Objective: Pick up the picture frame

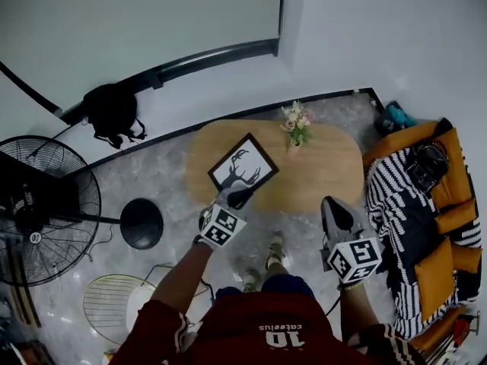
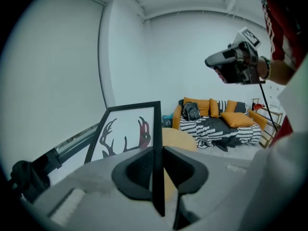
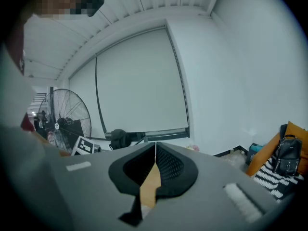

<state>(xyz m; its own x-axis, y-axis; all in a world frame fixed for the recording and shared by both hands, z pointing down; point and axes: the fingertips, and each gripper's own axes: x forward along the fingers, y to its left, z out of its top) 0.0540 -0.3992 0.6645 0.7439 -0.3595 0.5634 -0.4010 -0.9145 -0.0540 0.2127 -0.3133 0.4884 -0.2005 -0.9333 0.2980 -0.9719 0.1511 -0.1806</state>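
Observation:
The picture frame (image 1: 243,164), black-edged with a deer-antler print, hangs tilted in the air over the oval wooden table (image 1: 327,173). My left gripper (image 1: 234,198) is shut on its near lower edge. In the left gripper view the frame's thin black edge (image 2: 157,177) stands upright between the two pads, and the print (image 2: 126,134) rises to the left. My right gripper (image 1: 330,204) floats to the right of the frame, shut, with nothing in it. In the right gripper view its fingertips (image 3: 155,147) meet, and only the table shows below. It also shows raised at the upper right of the left gripper view (image 2: 226,61).
A small vase of flowers (image 1: 297,124) stands at the table's far edge. To the left are a large floor fan (image 1: 38,204) with a round black base (image 1: 141,223), a black bag (image 1: 114,112) and a wire basket (image 1: 114,303). A sofa (image 1: 426,219) with orange cushions fills the right.

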